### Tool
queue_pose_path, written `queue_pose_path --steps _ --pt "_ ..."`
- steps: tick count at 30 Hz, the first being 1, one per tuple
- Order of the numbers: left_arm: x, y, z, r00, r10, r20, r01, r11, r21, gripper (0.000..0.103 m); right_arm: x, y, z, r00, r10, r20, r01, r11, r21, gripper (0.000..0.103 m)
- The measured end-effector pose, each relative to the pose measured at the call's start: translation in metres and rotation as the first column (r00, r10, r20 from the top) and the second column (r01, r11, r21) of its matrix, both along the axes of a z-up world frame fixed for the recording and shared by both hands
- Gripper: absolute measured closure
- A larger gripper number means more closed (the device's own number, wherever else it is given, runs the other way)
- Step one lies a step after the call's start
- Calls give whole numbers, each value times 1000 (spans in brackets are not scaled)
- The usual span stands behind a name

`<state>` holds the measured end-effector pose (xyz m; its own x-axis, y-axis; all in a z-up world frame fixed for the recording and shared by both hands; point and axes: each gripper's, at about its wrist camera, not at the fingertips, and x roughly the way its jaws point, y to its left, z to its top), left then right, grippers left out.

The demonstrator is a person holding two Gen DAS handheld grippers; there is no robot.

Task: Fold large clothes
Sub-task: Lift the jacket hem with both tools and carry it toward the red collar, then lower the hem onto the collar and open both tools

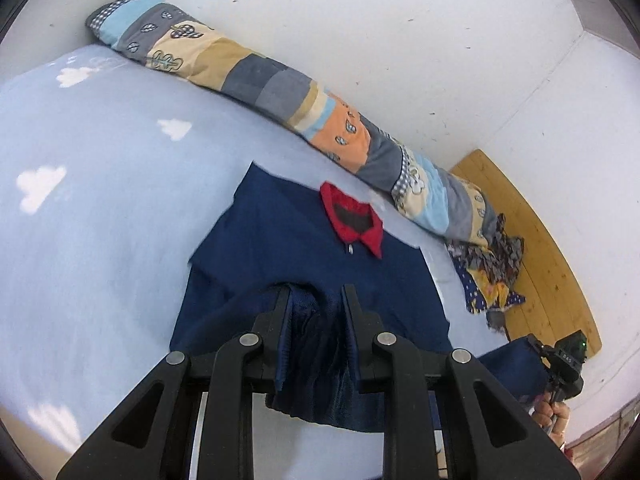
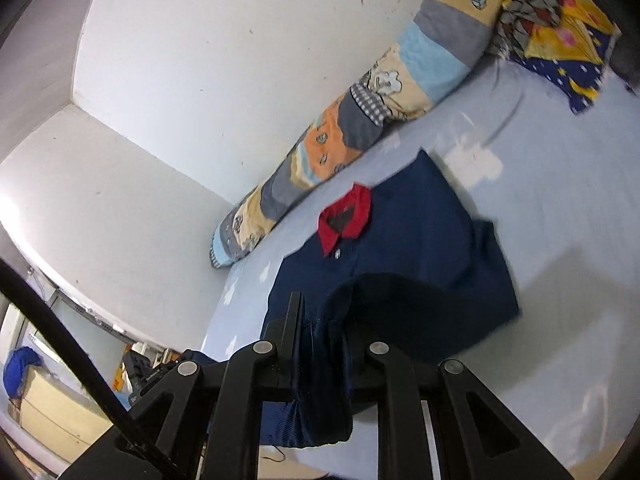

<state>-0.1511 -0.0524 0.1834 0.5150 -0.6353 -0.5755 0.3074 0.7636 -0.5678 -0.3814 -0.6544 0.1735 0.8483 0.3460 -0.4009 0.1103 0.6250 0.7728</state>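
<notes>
A navy polo shirt (image 1: 304, 248) with a red collar (image 1: 354, 220) lies spread on a pale blue, cloud-printed bedsheet (image 1: 100, 200), collar toward the wall. Its near hem is gathered up off the bed in two places. The left gripper (image 1: 316, 300) has its jaws nearly closed, pinching a bunched fold of the navy cloth; the right gripper (image 2: 324, 312) clamps another bunch the same way. A long patchwork bolster (image 1: 280, 84) runs along the white wall (image 1: 400, 20), with a crumpled patterned cloth (image 1: 492, 272) at its end beside a wooden headboard (image 1: 540, 240).
</notes>
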Motion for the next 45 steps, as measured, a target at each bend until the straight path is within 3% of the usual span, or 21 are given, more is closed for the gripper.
queue_pose_path --steps 8,13,18,20,21,22,23,24,27,30,34,37,39,43,45 --pt "122 -52 3 1000 10 -10 -9 997 75 81 117 -36 11 999 -25 -40 22 998 -64 86" --pt "213 -95 -30 997 24 -74 -13 989 146 81 204 -64 -15 994 -51 -100 45 997 -68 86" --pt "290 -130 -83 985 40 -169 -7 981 192 79 282 -95 -73 972 -106 -211 103 994 -27 86" --pt "315 -140 -106 975 66 -213 -18 975 222 72 303 -108 -102 954 -132 -268 139 990 9 80" --pt "324 -141 -116 967 87 -240 -30 973 229 58 312 -116 -119 942 -150 -301 168 985 37 76" --pt "335 -138 -128 956 104 -273 -47 977 207 40 316 -122 -129 934 -162 -320 192 979 65 63" --pt "339 -134 -132 955 119 -271 -69 980 188 31 317 -129 -141 927 -170 -335 219 969 115 50" --pt "343 -127 -134 954 153 -259 -108 978 179 17 316 -136 -151 927 -176 -331 246 952 182 50" --pt "350 -99 -132 952 169 -255 -158 985 65 15 305 -150 -154 945 -188 -269 270 910 314 46" --pt "343 -75 -115 963 183 -197 -185 983 11 15 293 -157 -132 961 -187 -202 246 912 327 46" --pt "324 -68 -89 980 177 -91 -174 984 38 14 287 -151 -102 977 -161 -137 198 924 326 37" --pt "311 -85 -74 994 107 -22 -105 992 75 14 285 -144 -87 983 -160 -94 182 929 323 26" --pt "301 -107 -71 999 34 12 -35 994 108 14 284 -142 -85 983 -169 -66 181 921 346 25" --pt "290 -157 -81 997 -69 46 58 977 204 14 293 -131 -72 987 -155 -31 158 956 247 25" --pt "291 -185 -95 994 -103 46 86 955 283 14 309 -112 -68 988 -122 -97 128 990 54 26"
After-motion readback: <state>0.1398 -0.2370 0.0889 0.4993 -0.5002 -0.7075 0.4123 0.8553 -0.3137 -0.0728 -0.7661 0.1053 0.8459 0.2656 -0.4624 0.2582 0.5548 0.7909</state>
